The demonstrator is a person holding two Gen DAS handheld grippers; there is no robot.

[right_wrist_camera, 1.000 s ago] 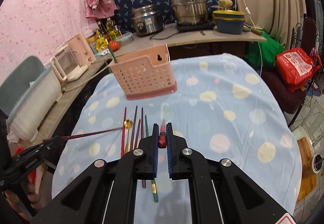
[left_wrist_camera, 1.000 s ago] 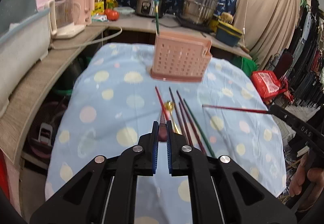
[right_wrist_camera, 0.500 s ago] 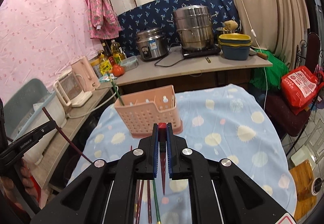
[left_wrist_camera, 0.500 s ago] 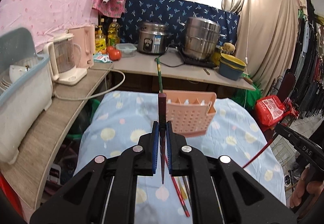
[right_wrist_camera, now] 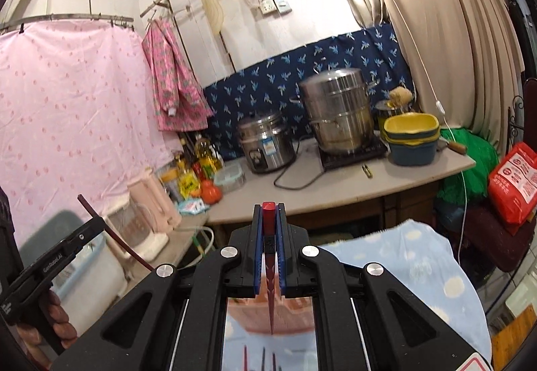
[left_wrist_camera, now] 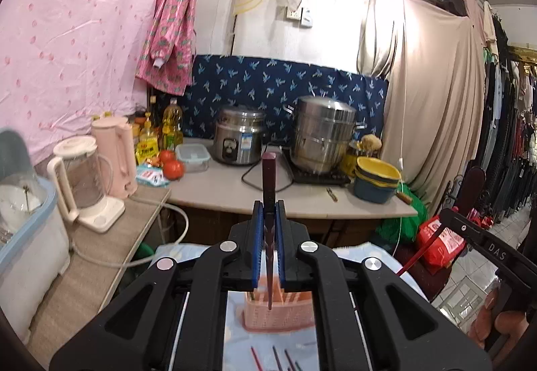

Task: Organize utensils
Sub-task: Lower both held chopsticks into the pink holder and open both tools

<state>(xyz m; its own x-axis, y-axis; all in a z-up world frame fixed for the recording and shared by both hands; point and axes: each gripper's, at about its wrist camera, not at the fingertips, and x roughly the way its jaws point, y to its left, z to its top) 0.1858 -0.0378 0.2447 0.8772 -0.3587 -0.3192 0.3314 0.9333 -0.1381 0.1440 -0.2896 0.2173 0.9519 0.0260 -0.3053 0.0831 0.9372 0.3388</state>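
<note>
My left gripper (left_wrist_camera: 268, 213) is shut on a dark maroon chopstick (left_wrist_camera: 269, 183) held upright, its thin tip hanging over the pink slotted utensil basket (left_wrist_camera: 278, 317) below. My right gripper (right_wrist_camera: 269, 216) is shut on a red chopstick (right_wrist_camera: 269, 220), also upright, tip pointing down at the pink basket (right_wrist_camera: 295, 314). Several loose chopsticks (left_wrist_camera: 278, 359) lie on the blue spotted tablecloth (right_wrist_camera: 419, 270) in front of the basket. The right gripper shows at the right edge of the left wrist view (left_wrist_camera: 436, 230), the left gripper at the left edge of the right wrist view (right_wrist_camera: 97, 223).
A counter (left_wrist_camera: 302, 196) behind the table holds a rice cooker (left_wrist_camera: 239, 136), a steel steamer pot (left_wrist_camera: 322, 136), yellow and blue bowls (left_wrist_camera: 377, 183), tomatoes and bottles. A blender (left_wrist_camera: 84, 183) and a dish bin (left_wrist_camera: 23, 230) stand on the left shelf.
Both grippers have lifted and tilted up, each carrying its chopstick from the tablecloth to upright above the basket. The views swung from the table to the back wall.
</note>
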